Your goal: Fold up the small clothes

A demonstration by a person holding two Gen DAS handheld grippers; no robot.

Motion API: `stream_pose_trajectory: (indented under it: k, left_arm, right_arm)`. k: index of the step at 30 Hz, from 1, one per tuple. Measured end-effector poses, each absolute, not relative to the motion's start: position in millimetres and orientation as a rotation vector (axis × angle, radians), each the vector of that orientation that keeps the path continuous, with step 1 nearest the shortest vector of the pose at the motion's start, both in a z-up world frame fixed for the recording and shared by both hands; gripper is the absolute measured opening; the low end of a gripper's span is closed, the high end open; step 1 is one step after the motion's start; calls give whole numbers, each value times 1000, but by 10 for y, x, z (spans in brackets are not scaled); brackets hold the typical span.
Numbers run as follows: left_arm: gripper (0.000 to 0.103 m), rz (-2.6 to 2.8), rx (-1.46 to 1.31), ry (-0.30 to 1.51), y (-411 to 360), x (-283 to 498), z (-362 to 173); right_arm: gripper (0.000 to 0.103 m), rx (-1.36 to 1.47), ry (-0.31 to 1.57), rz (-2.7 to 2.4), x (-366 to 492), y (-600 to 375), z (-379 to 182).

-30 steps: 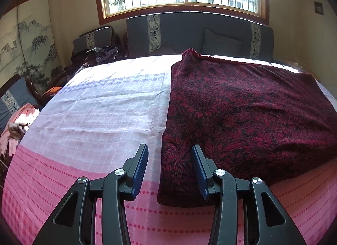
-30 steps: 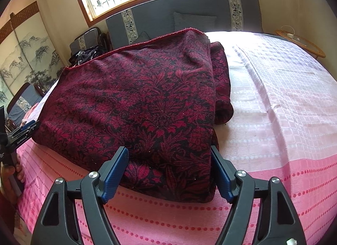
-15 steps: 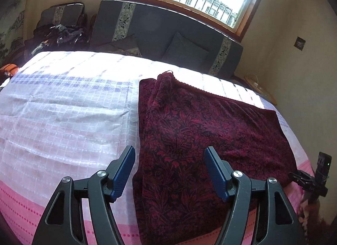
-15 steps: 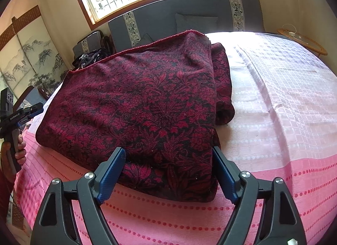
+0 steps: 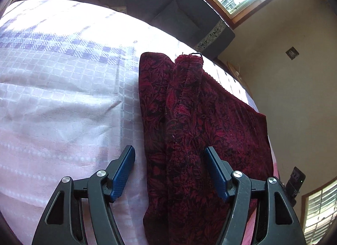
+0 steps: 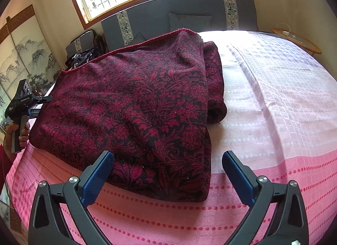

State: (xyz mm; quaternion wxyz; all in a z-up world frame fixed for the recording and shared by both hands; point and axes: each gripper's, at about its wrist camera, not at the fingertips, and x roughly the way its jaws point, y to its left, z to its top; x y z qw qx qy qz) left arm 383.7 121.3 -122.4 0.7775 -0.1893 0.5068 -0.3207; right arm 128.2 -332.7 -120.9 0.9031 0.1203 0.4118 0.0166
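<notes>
A dark red floral cloth (image 6: 137, 108) lies folded on the pink and white bedspread (image 6: 273, 101). In the left wrist view the cloth (image 5: 200, 129) runs away from me as a long strip with a raised fold ridge. My left gripper (image 5: 169, 160) is open and empty, its jaws straddling the cloth's left edge just above it. My right gripper (image 6: 167, 162) is open and empty, hovering over the cloth's near right corner. The left gripper also shows in the right wrist view (image 6: 23, 106), held in a hand at the cloth's far left edge.
A grey headboard (image 6: 179, 19) with cushions stands under the window. A round wooden side table (image 6: 294, 38) is at the right of the bed. A painted screen (image 6: 21, 55) and a chair with clutter (image 6: 84, 53) stand at the left.
My left gripper has swung right and tilted, moving in over the cloth's left edge, and its jaws have opened wider. My right gripper has drawn back slightly; the cloth lies unchanged.
</notes>
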Motion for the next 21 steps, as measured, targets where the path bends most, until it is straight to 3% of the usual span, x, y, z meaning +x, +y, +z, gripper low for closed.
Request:
stream_pose_trajectory:
  k: [13,15,19,21]
  left_arm:
    - [67,-807,-433,1092,1067,4037,-1238]
    - [64,-811,-420,1089,1092,4024,-1246]
    - [40,-805,-399,1094,1162,4014,-1288]
    - [37,-787,-389,1063,1163,3965,-1273]
  right_arm:
    - [103,239,868,-5,1316,-3330,-1243]
    - [103,234,868,-11,1320,-3323,-1243]
    - [103,235,866,-14,1323,-3325,-1243]
    - [103,235,867,-15,1324,-3324,-1244]
